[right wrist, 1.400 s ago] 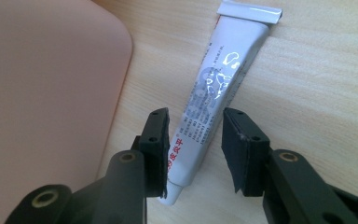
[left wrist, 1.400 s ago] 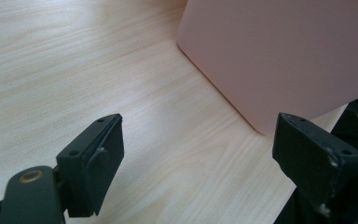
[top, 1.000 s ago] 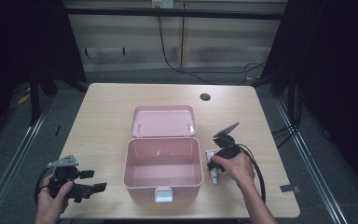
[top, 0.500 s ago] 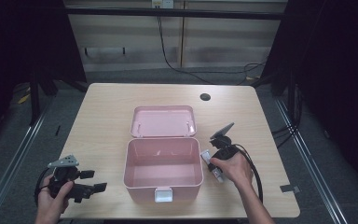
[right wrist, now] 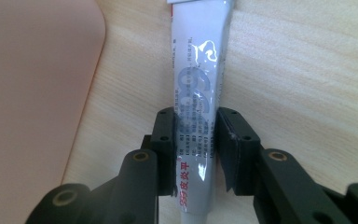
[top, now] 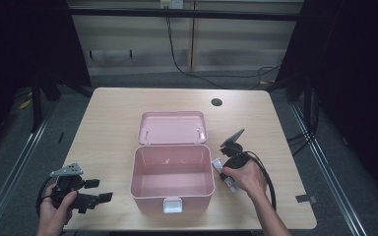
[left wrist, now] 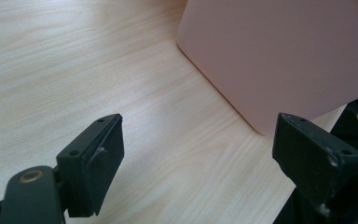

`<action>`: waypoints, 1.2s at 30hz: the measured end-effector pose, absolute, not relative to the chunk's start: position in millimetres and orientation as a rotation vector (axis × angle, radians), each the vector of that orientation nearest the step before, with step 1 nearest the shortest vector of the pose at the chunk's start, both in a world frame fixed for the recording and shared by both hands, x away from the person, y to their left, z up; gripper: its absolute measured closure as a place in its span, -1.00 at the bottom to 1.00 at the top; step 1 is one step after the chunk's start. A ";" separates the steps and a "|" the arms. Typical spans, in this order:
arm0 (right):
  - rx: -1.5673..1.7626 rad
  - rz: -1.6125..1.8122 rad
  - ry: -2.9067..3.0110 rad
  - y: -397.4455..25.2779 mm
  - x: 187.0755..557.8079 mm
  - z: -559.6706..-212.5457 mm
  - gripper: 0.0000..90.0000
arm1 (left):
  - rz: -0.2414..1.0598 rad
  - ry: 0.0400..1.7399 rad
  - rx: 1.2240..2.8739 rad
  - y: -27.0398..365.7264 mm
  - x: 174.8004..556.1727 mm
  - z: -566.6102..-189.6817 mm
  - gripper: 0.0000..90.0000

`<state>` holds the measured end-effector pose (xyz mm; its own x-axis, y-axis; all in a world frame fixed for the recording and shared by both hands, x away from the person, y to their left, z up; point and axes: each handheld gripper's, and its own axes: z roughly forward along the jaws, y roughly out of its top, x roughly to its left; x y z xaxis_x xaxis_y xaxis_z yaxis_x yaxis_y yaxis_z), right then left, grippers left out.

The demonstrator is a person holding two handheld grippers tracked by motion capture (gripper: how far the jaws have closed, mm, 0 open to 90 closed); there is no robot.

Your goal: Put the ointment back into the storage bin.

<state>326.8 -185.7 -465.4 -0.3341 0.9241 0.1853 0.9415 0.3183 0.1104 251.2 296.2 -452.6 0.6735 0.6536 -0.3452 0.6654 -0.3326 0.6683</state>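
Note:
A pink plastic box [top: 172, 192] stands open mid-table, its lid [top: 172, 127] folded flat behind it; the inside looks empty. Just right of the box lies a white-and-silver tube [top: 217, 165] with blue and red print. My right gripper [top: 225, 173] is shut on that tube [right wrist: 198, 88], which lies flat on the wood and runs lengthwise between the jaws, pads [right wrist: 228, 135] pressing both its sides. My left gripper [top: 97, 192] rests near the table's front left corner, open and holding nothing. In the left gripper view its jaws [left wrist: 200, 154] spread wide, facing the box's outer wall [left wrist: 284, 51].
The light wood table [top: 113, 118] has a round cable hole [top: 216, 102] at the back right. A white latch [top: 171, 204] sits on the box's front. Cables trail from both grippers; the right one loops beside the hand [top: 268, 182].
The right hand has edged slightly toward the box with the tube. The left gripper has stayed where it was.

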 end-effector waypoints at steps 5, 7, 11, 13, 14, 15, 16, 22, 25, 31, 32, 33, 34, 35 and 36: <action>-1.738 -0.303 -2.474 -188.9 325.4 -462.9 0.60 | -0.019 1.015 2.055 296.1 251.3 -452.7 -0.63; -1.731 -0.303 -2.475 -188.7 325.1 -462.9 0.60 | -0.019 1.017 2.054 295.7 251.2 -452.8 -0.63; -1.715 -0.293 -2.486 -189.2 324.7 -461.7 0.60 | -0.018 1.015 2.055 296.0 251.4 -452.8 -0.63; -1.708 -0.300 -2.489 -190.3 324.5 -459.9 0.60 | -0.019 1.016 2.053 296.1 251.3 -452.7 -0.63; -1.692 -0.296 -2.499 -192.1 324.3 -456.9 0.60 | -0.018 1.015 2.054 296.1 251.3 -452.7 -0.63; -1.687 -0.293 -2.500 -192.7 324.0 -455.2 0.60 | -0.020 1.015 2.053 295.9 251.1 -452.7 -0.63; -1.680 -0.301 -2.500 -193.3 323.7 -454.5 0.60 | -0.019 1.014 2.053 296.1 251.2 -452.7 -0.63; -1.621 -0.281 -2.525 -196.9 320.9 -447.6 0.60 | -0.020 1.015 2.054 295.8 251.1 -452.7 -0.63; -1.607 -0.274 -2.528 -199.6 320.6 -445.0 0.60 | -0.020 1.016 2.054 295.8 251.2 -452.8 -0.63; -1.565 -0.254 -2.534 -203.9 318.8 -440.1 0.60 | -0.019 1.017 2.054 295.7 251.2 -452.9 -0.63; -1.544 -0.250 -2.544 -205.0 317.7 -437.6 0.60 | -0.018 1.017 2.055 295.6 251.2 -452.9 -0.63; -1.535 -0.250 -2.548 -205.5 317.3 -436.5 0.60 | -0.016 1.017 2.057 295.7 251.3 -452.8 -0.63; -1.526 -0.251 -2.548 -206.2 316.6 -434.8 0.60 | -0.016 1.017 2.057 295.7 251.3 -452.8 -0.63; -1.526 -0.251 -2.548 -206.2 316.6 -434.8 0.60 | -0.017 1.017 2.056 295.7 251.3 -452.9 -0.63; -1.518 -0.260 -2.552 -206.9 315.9 -433.7 0.60 | -0.016 1.017 2.056 295.7 251.3 -452.9 -0.63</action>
<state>315.9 -206.9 -433.7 -0.4717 0.8526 0.2249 0.8804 0.4695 0.0670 251.3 295.7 -452.9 0.6734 0.6550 -0.3428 0.6656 -0.3354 0.6667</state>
